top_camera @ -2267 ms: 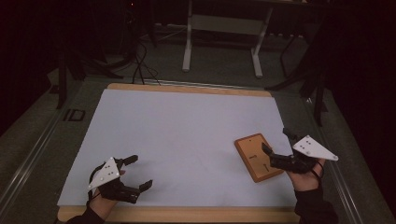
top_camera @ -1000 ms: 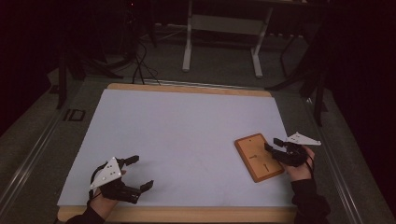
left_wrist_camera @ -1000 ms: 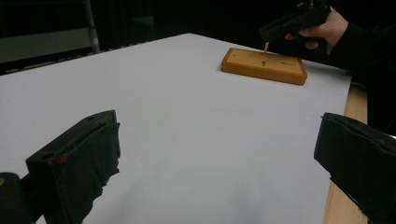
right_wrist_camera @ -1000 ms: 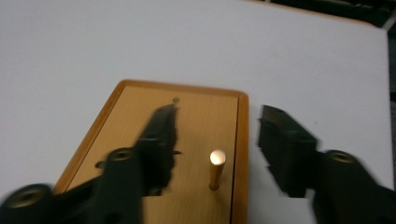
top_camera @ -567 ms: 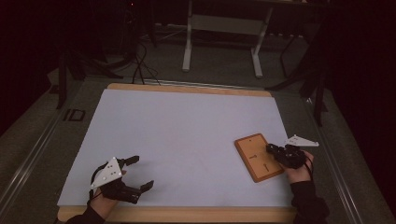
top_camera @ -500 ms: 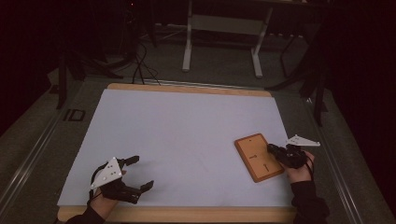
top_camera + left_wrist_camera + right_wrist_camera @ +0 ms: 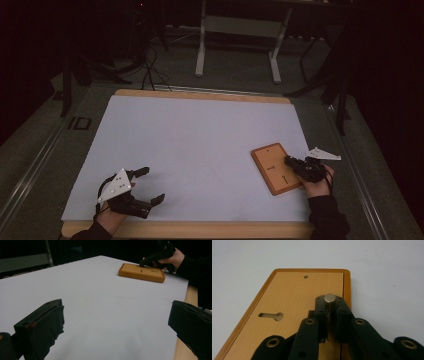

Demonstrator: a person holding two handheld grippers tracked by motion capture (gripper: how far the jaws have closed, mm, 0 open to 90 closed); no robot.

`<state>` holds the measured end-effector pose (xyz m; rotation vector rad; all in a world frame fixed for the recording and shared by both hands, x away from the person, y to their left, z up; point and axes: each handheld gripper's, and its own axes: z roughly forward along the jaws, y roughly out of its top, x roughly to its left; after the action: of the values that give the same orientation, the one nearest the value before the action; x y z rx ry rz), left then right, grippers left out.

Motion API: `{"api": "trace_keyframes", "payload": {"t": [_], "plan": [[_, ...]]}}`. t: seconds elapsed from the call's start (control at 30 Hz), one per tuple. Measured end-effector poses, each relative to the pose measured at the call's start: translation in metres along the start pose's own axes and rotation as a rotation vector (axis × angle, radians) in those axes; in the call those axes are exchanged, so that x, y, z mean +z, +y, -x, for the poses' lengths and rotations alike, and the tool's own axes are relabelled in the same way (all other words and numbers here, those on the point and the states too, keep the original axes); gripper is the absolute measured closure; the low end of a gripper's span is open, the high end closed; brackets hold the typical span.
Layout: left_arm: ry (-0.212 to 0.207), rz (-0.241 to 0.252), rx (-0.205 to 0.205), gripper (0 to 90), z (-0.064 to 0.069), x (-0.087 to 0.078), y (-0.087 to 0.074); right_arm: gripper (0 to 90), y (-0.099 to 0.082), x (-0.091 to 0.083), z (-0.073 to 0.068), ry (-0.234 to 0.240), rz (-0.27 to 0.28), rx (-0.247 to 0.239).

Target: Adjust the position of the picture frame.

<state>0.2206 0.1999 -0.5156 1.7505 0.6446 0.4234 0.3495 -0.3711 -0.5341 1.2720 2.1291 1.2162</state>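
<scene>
Resting near the front edge of the table [image 7: 200,230], the left gripper [image 7: 147,186] is being held low over the white sheet [image 7: 200,150] with its jaws spread wide and nothing between them; in the left gripper view the two black jaws are standing well apart over bare sheet. Farther along, toward the right side of the sheet, a wooden board [image 7: 274,167] is lying flat, with a keyhole slot [image 7: 272,315] cut into its face. The right gripper [image 7: 330,305] is being pressed down at the board's right edge, its jaws having just been closing, and a small metal pin [image 7: 329,298] is being clamped upright between them. Beyond the table, a grey stand [image 7: 240,30] is standing on the dark floor.
</scene>
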Motion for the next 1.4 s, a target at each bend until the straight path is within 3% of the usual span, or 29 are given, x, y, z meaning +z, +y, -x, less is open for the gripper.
{"api": "trace_keyframes", "payload": {"t": [0.1, 0.2, 0.4, 0.8, 1.07, 1.4], "plan": [[0.001, 0.000, 0.001, 0.7, 0.000, 0.000, 0.000, 84.3, 0.001, 0.000, -0.004, -0.034, -0.006, -0.027], [0.003, 0.001, -0.002, 0.6, -0.001, 0.000, 0.000, 84.3, 0.004, -0.001, -0.003, -0.039, -0.001, -0.023], [0.003, 0.000, 0.002, 0.7, 0.000, 0.000, 0.000, 84.6, 0.011, -0.011, 0.000, -0.018, 0.034, 0.002], [0.006, 0.000, 0.002, 0.6, 0.000, 0.000, 0.000, 84.4, 0.032, -0.022, -0.006, -0.028, 0.067, -0.036], [0.004, 0.003, 0.003, 0.7, 0.000, -0.001, 0.001, 84.4, 0.055, -0.023, -0.017, 0.001, 0.085, -0.070], [0.004, 0.006, 0.002, 0.7, 0.000, -0.001, 0.001, 84.4, 0.081, -0.012, -0.038, 0.058, 0.095, -0.118]]}}
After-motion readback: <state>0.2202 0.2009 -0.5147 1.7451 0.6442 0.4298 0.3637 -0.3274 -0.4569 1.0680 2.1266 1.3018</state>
